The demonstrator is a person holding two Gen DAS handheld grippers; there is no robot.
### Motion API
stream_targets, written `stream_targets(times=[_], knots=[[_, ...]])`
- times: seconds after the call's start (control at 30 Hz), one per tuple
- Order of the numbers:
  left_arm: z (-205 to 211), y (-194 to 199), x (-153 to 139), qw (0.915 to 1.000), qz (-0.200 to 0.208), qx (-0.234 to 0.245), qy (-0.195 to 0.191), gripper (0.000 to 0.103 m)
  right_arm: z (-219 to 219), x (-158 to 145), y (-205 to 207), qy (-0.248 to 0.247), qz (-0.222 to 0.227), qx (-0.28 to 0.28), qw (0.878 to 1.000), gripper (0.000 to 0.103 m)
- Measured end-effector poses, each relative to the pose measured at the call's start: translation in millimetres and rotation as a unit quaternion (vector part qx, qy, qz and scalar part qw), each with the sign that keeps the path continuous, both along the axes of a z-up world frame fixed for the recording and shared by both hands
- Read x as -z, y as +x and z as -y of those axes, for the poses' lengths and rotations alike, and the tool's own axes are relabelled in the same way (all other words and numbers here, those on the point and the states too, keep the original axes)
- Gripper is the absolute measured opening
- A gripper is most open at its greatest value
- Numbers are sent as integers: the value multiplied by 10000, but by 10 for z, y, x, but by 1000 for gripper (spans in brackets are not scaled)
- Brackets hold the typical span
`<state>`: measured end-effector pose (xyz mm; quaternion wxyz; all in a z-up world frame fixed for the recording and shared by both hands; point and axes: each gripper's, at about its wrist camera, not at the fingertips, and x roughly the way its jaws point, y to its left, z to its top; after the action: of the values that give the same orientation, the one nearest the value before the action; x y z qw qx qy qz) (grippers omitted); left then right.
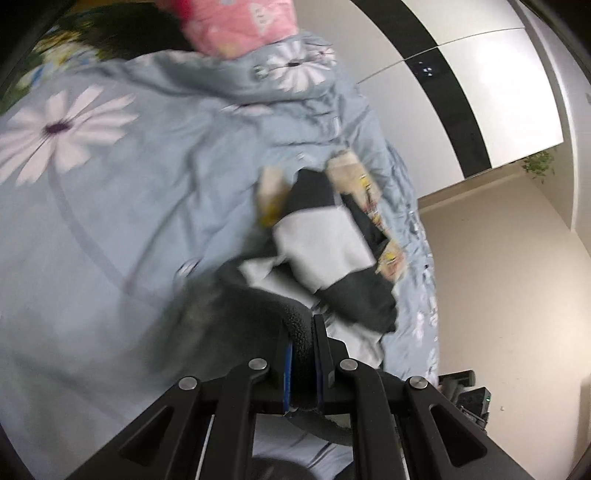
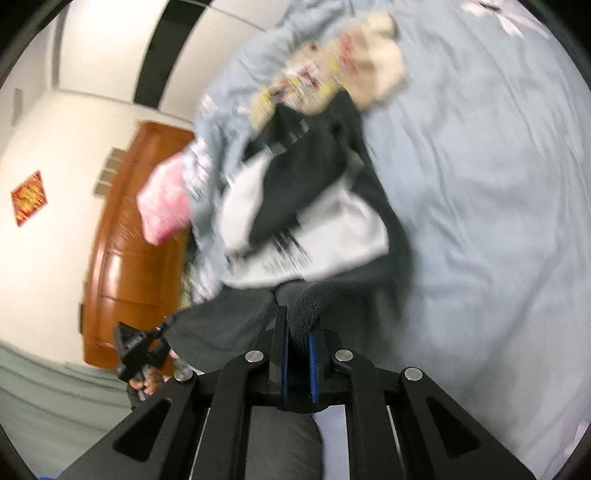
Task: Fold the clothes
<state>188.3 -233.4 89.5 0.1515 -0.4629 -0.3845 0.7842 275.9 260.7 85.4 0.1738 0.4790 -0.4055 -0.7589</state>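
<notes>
Item one, the bed (image 1: 92, 258): covered by a pale blue quilt (image 2: 480, 221) printed with large white daisies, creased, serving as the work surface; I see no box, basket or other container on it. Item two, a pink patterned pillow (image 1: 236, 26) at the far end of the bed, next to a dark bundle I cannot identify. Item three, the task's thing: a dark grey and light grey garment (image 1: 317, 251) with a fleecy edge, hanging in front of me above the quilt, blurred, with a cream printed cloth (image 1: 354, 177) bunched at its far end. Item four, my left hand-held gripper (image 1: 303, 332): its jaws are closed on a fold of the garment's dark fleecy edge, the fabric pinched between the blue pads, and it points downward at a slant toward the bed. Item five, my right hand-held gripper (image 2: 299, 325): likewise clamped on a fold of the same dark edge, also angled down over the quilt, so the garment hangs between the two grips. In the right wrist view I see the left tool low at the left edge with fingers (image 2: 147, 384) wrapped round its handle. Item six, surroundings: a brown wooden door (image 2: 125, 240), a white wall with a black vertical band (image 1: 443, 92), and a red diamond-shaped paper (image 2: 28, 197) on the wall.
</notes>
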Motion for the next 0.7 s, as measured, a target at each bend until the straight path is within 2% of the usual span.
stream_targets(times=[0.13, 0.23, 0.33, 0.43, 0.57, 0.67, 0.7], knots=[[-118, -723, -151, 9996, 51, 101, -239, 9, -57, -149, -690, -60, -116, 159, 9998, 8], [-204, -1291, -75, 9993, 170, 81, -333, 9, -171, -77, -1204, -60, -27, 364, 9993, 8], [-261, -1812, 193, 9985, 376, 13, -395, 10, -262, 153, -1666, -28, 208, 527, 9984, 8], [-289, -2161, 536, 9972, 659, -31, -344, 10, -334, 465, -2015, -49, 524, 652, 9965, 9], [-292, -2351, 814, 9965, 829, 51, -124, 13, -390, 723, -2191, -223, 669, 691, 9951, 9], [-276, -2328, 795, 9977, 637, 238, 33, 27, -395, 728, -2226, -213, 563, 540, 9967, 11], [-254, -2305, 751, 9981, 517, 287, 158, 39, -393, 709, -2234, -199, 513, 472, 9974, 12]])
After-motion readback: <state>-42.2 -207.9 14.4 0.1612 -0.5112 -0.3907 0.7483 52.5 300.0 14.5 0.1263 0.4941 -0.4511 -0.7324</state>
